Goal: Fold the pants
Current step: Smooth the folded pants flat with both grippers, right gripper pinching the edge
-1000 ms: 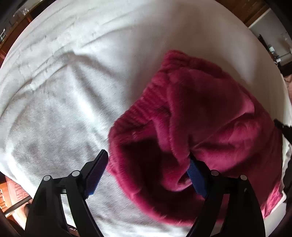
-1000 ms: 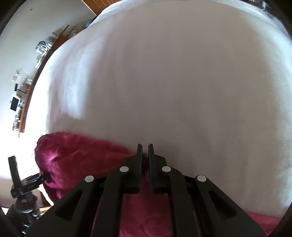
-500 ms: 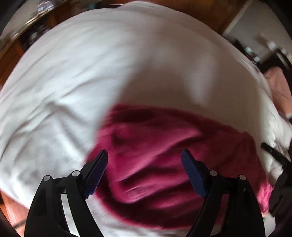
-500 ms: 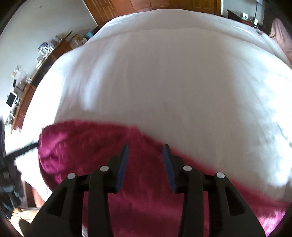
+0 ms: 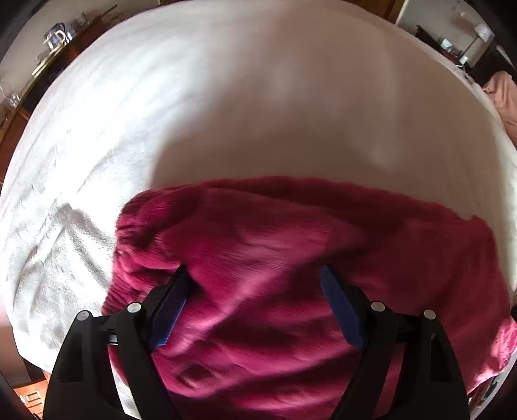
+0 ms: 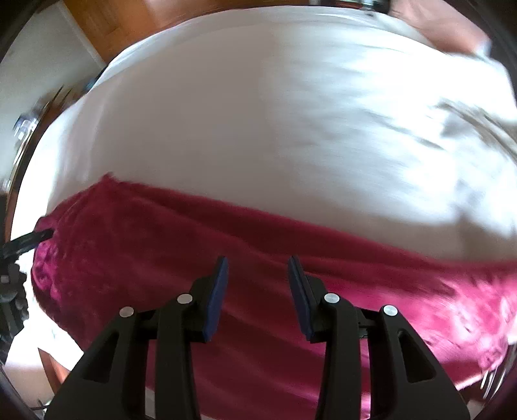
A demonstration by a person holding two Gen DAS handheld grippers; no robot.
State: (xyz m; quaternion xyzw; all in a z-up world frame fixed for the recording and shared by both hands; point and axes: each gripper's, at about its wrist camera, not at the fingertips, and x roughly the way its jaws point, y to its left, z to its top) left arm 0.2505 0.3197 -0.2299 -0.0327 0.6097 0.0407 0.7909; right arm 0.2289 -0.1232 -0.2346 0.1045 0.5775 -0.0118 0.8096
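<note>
Bed: one bed with a white, fleecy cover point(image 5: 258, 106) fills nearly all of both views; the cover is creased toward its left edge in the left wrist view and toward its right edge in the right wrist view.
Room: wooden furniture and small cluttered items line the wall past the bed's far left corner point(image 5: 55, 35); warm brown wood panelling point(image 6: 106, 22) stands past the far edge; a pinkish cloth point(image 5: 504, 93) lies off the far right corner. Both views are motion-blurred.
Pants: one pair of plush crimson pants point(image 5: 290, 258) lies along the bed's near edge, spread as a long band from left to right, its gathered ribbed end at the left.
Left tool: the left tool point(image 5: 255, 290) points down over the pants, jaws set wide, blue pads clear of the fabric, nothing held.
Right tool: the right tool point(image 6: 257, 281) hangs over the pants band, jaws parted to a moderate gap, nothing between them.
Count: one bed, one pair of pants, two tools.
</note>
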